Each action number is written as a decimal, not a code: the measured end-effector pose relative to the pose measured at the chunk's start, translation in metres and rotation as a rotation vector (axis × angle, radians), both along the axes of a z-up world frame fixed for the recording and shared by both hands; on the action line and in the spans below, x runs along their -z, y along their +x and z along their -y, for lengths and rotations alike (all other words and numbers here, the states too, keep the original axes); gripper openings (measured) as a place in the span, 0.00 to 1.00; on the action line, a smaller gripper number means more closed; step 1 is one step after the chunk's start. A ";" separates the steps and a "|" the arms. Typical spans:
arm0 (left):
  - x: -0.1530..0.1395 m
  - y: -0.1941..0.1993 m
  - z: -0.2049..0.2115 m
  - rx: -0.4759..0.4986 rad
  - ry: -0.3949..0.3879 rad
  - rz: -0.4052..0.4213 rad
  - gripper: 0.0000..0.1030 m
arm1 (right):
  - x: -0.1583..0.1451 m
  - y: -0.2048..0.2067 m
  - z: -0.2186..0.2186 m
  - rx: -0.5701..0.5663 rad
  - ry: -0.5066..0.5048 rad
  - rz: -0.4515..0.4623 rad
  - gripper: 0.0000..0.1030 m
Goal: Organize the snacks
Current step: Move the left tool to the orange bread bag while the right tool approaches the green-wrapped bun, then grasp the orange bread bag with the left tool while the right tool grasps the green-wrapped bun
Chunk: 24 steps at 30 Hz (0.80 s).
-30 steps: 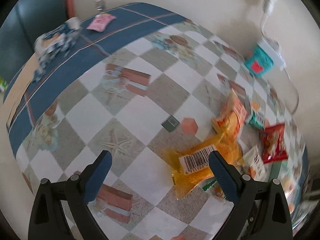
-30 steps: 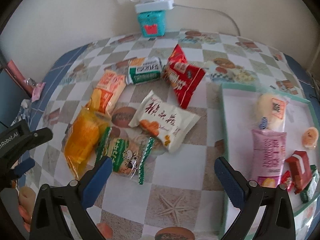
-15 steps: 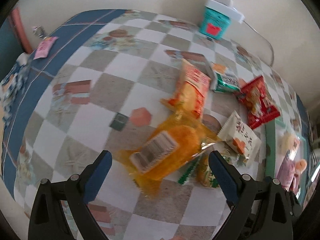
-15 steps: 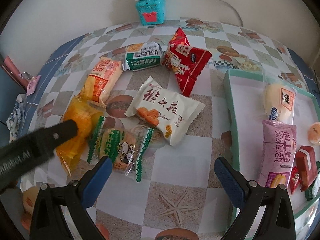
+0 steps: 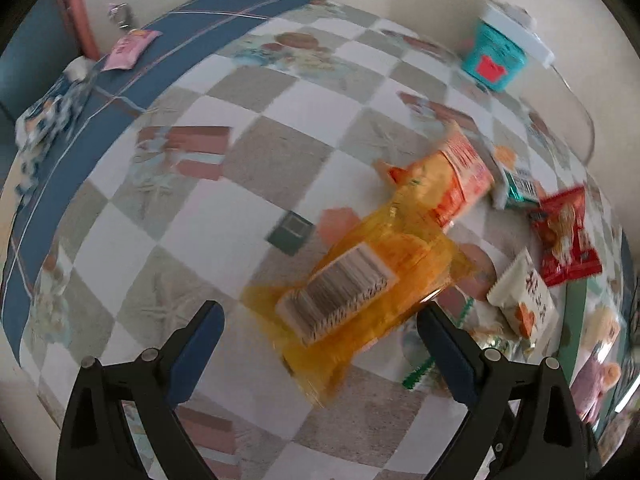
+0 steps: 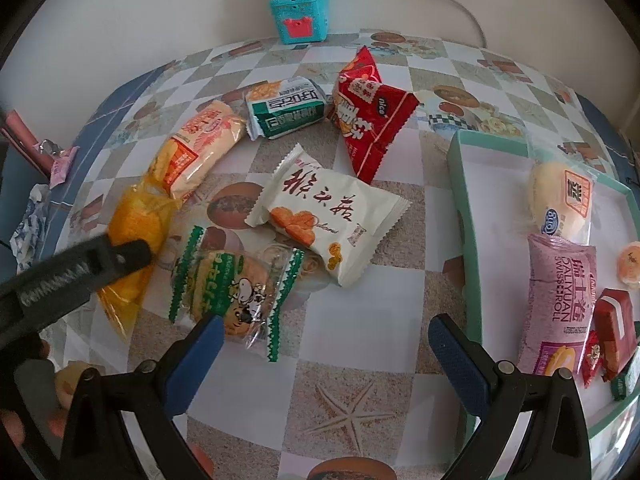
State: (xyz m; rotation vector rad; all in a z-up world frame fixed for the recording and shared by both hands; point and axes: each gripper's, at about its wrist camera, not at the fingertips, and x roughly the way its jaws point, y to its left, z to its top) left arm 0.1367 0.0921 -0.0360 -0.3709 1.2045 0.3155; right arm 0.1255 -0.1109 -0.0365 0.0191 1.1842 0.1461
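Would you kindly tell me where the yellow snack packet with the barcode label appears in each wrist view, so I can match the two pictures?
Left wrist view: the yellow snack packet lies low and centre, just ahead of the open left tongs, barcode up.
Right wrist view: it lies at the left edge, partly behind a dark finger of the left tongs.
Shared landmark: the teal box by the wall.
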 end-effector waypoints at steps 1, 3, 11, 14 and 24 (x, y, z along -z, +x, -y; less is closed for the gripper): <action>-0.002 -0.001 -0.003 -0.009 0.000 0.006 0.94 | 0.000 0.000 -0.002 -0.004 0.004 0.001 1.00; -0.004 -0.003 -0.007 -0.023 -0.009 0.018 0.94 | 0.000 -0.001 -0.007 -0.022 0.015 0.003 1.00; 0.003 0.002 -0.001 0.017 -0.026 0.020 0.94 | 0.009 0.001 -0.025 -0.046 0.037 -0.004 1.00; 0.005 0.002 -0.001 0.021 -0.033 0.019 0.91 | 0.011 0.003 -0.032 -0.054 0.061 -0.002 1.00; 0.003 0.004 0.000 0.026 -0.018 0.021 0.77 | 0.014 0.005 -0.057 -0.082 0.026 0.044 0.99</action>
